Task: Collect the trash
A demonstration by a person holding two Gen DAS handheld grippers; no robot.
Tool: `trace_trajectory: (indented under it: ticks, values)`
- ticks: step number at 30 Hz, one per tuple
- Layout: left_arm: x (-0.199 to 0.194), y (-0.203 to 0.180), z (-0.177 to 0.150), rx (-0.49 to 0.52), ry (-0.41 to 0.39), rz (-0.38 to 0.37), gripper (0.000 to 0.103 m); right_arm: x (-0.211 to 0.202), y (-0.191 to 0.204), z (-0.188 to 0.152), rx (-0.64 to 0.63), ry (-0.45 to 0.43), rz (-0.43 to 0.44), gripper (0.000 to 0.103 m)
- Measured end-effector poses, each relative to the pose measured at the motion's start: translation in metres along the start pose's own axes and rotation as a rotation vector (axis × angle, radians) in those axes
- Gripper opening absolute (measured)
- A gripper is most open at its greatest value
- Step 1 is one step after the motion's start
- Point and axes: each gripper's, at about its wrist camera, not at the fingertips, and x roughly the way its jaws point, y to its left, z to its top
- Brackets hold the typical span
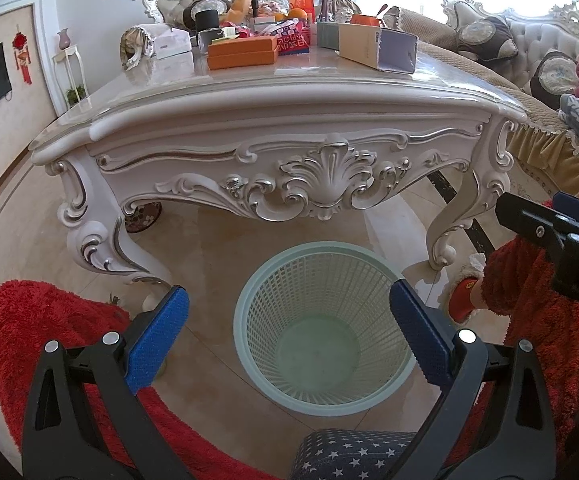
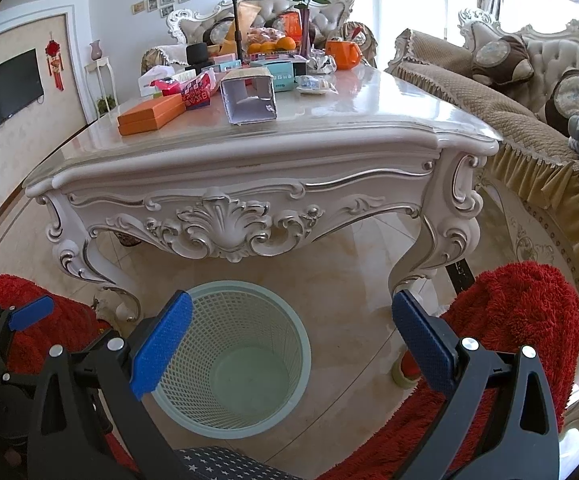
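The pale green mesh waste basket (image 1: 323, 328) stands upright on the tiled floor just in front of the carved white table (image 1: 281, 120), its long axis vertical and its open mouth facing up at me; I can see straight down to its bare bottom. On the table, the opened cardboard box (image 2: 249, 98) lies on its side: through my right camera its open end points at me, long axis running away toward the far sofa, while my left camera shows only its tan long side (image 1: 377, 46), angled across the table's right part. The right view also picks out a crinkled clear wrapper (image 2: 315, 84) beyond the box; I think it is plastic packaging, though it is too small to be sure. The orange flat boxes (image 1: 243, 52) sit left of the cardboard box in both views. My left gripper (image 1: 289, 320) hangs over the basket with fingers spread wide, holding nothing. My right gripper (image 2: 289, 328) is likewise spread apart and unloaded, above the basket's rim.
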Motion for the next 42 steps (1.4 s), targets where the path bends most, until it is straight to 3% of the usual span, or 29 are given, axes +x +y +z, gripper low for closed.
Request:
trace_trajectory:
  ticks: [14,22,25,29,31,35,37,42]
  values:
    - [0.0,-0.001,0.001,0.009,0.006,-0.001,0.097,-0.002,-0.002,0.002,0.01,-0.009,0.025,0.096]
    - [0.001,0.007,0.008,-0.013,-0.007,0.02,0.097,-0.001,-0.003,0.01,0.013,-0.011,0.09,0.096]
    - [-0.002,0.017,0.035,0.001,-0.067,0.034,0.097,-0.001,-0.001,0.033,-0.009,-0.055,0.12,0.096]
    - [-0.008,0.029,0.099,0.037,-0.218,0.092,0.097,0.001,0.007,0.076,-0.093,-0.193,0.131,0.096]
    - [0.0,0.032,0.133,0.054,-0.254,0.113,0.097,0.012,0.012,0.103,-0.122,-0.225,0.129,0.096]
    - [0.038,0.037,0.183,0.055,-0.185,0.089,0.097,0.048,0.018,0.144,-0.12,-0.177,0.163,0.096]
    - [0.057,0.038,0.196,0.059,-0.146,0.05,0.097,0.067,0.019,0.155,-0.124,-0.141,0.175,0.096]
    - [0.105,0.043,0.212,0.05,-0.04,0.076,0.097,0.099,0.024,0.168,-0.176,-0.1,0.149,0.096]
